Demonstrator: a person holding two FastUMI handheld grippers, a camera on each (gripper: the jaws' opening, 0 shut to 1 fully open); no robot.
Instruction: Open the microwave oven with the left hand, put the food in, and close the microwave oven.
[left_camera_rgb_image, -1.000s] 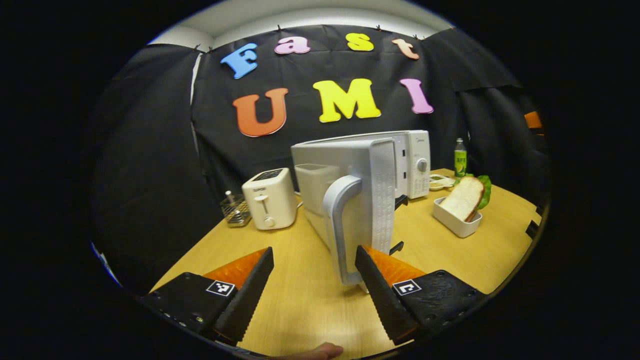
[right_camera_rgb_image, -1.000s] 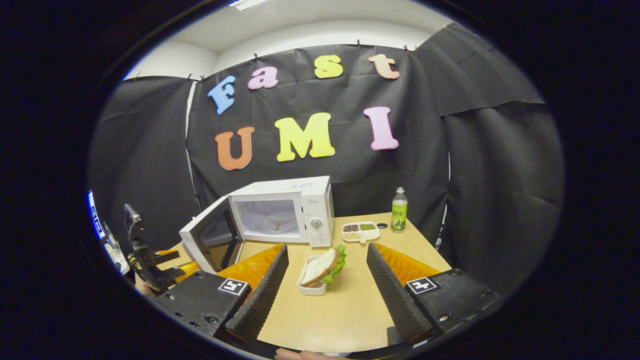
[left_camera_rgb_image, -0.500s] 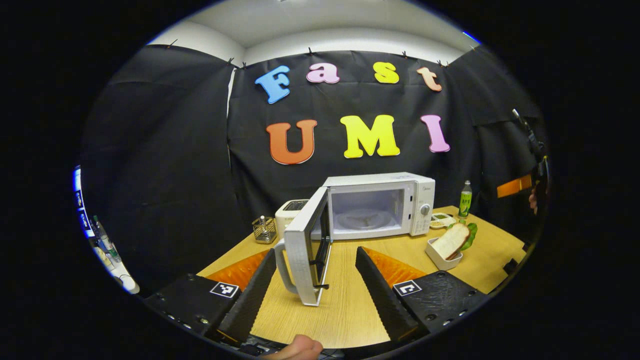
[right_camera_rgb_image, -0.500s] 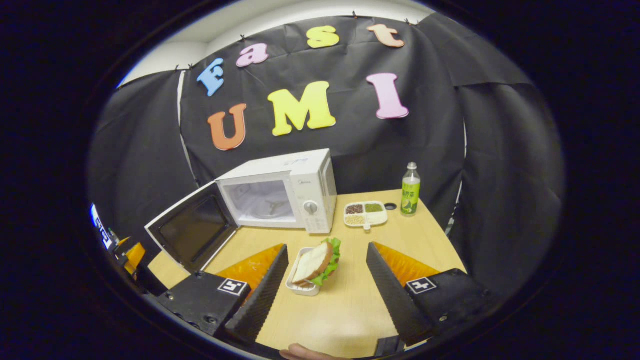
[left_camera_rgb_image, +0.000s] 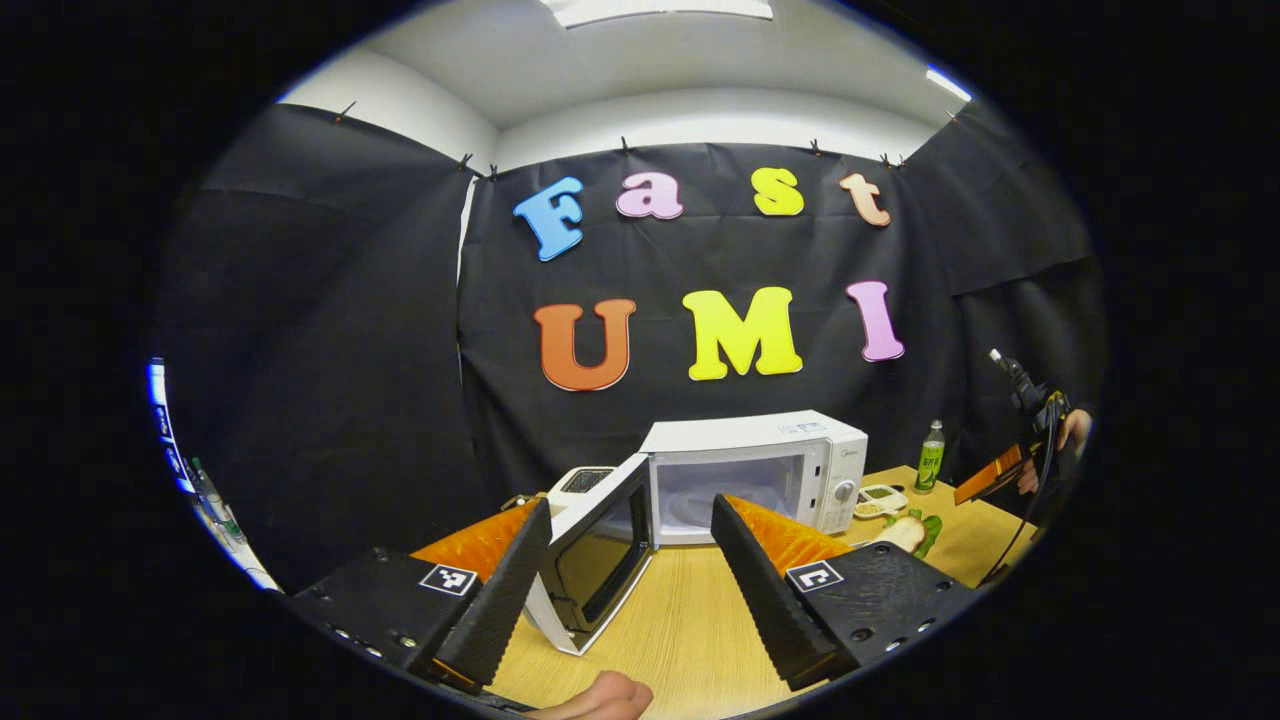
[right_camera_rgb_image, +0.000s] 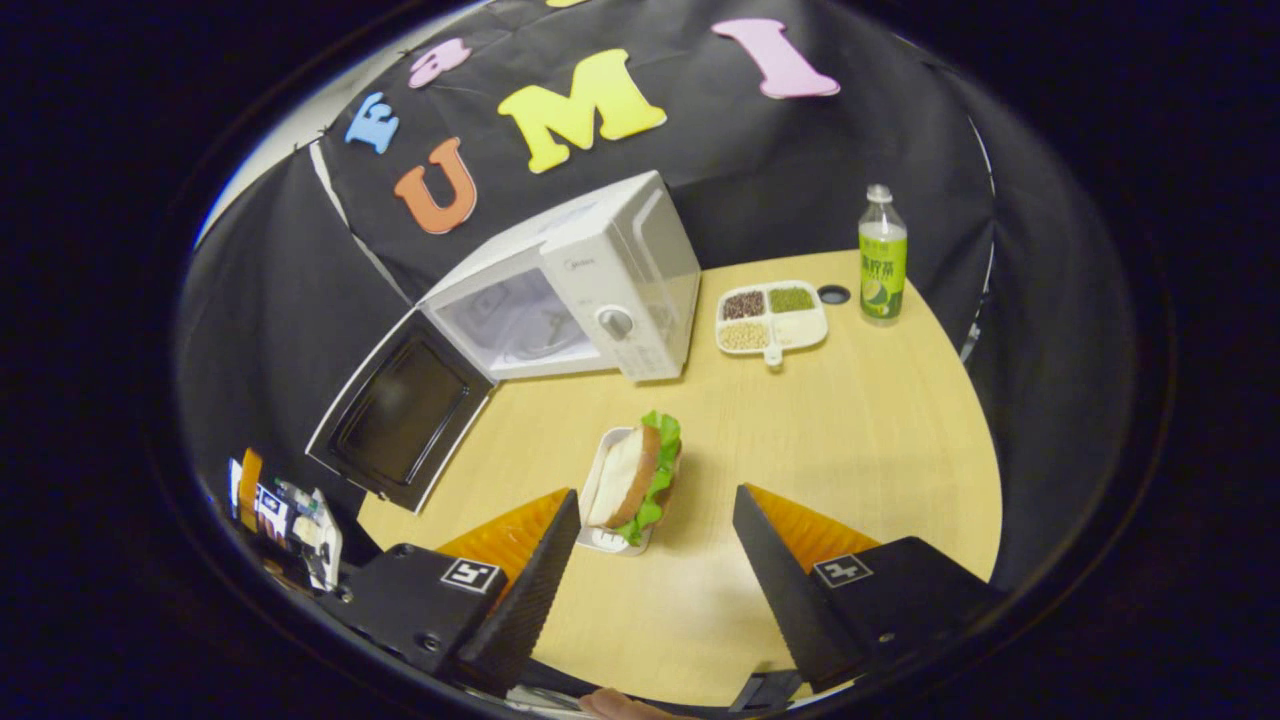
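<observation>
Pale wood-grain tabletop fills a booth hung with matte black cloth, under a white ceiling with a light panel. In the right gripper view, going left to right: the microwave door hangs wide open, its dark window framed in white; the boxy white microwave oven shows a bare pale cavity and a round knob on its panel; a white divided dish holds dark, green and tan grains; a small black cap lies beside it; a clear bottle with a green label stands upright.

The food, a sandwich of brown-crusted bread with frilly green lettuce, stands on edge in a small white rectangular tray, on the tabletop in front of the oven. It lies between the right tongs, just beside their left finger, not touched. These tongs stand apart, with ridged black fingers backed in orange.

In the left gripper view, the left tongs also stand apart, holding nothing, with the open door beyond them. A white toaster peeks behind the door.
</observation>
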